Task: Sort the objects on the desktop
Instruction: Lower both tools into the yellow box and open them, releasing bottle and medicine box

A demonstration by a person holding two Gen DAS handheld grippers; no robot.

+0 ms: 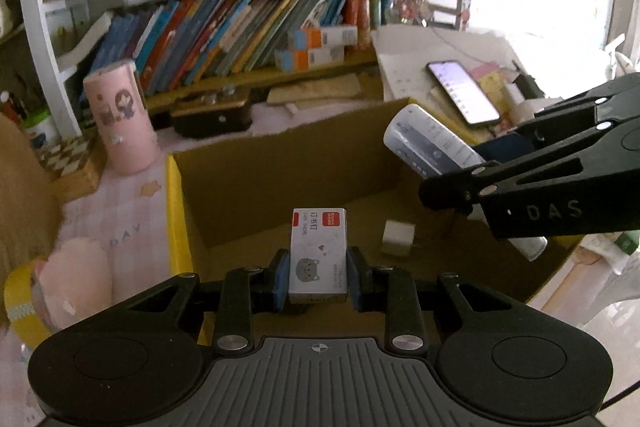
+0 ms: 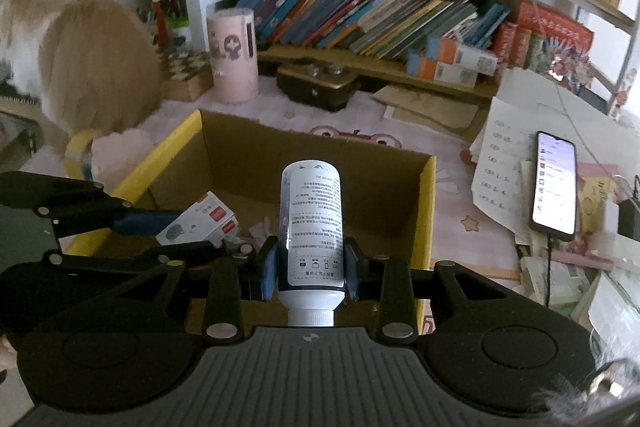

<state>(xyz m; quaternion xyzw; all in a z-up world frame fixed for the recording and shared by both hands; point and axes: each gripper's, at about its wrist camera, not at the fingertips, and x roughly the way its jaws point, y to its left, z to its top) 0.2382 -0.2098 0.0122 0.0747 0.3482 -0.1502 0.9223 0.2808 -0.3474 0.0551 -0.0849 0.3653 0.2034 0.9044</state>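
Note:
My left gripper [image 1: 319, 267] is shut on a small white staple box [image 1: 318, 247] with a red label and a cat drawing, held over the open cardboard box [image 1: 280, 163] with yellow outer sides. From the right comes my right gripper [image 1: 460, 171], shut on a white bottle [image 1: 432, 143]. In the right wrist view the right gripper [image 2: 312, 259] clamps that printed bottle [image 2: 312, 219], cap toward the camera, above the cardboard box [image 2: 426, 211]. The left gripper [image 2: 180, 233] with the staple box [image 2: 196, 223] is at the left. A small white cube [image 1: 397, 238] lies on the box floor.
A pink cylinder holder [image 1: 120, 115] stands behind the box at the left, with a dark case [image 1: 212, 115] beside it. A lit phone [image 2: 554, 183] lies on papers [image 2: 500, 155] to the right. Slanting books [image 2: 360, 15] fill the shelf. A fluffy animal [image 2: 80, 67] and a pink plush [image 1: 76, 279] are at the left.

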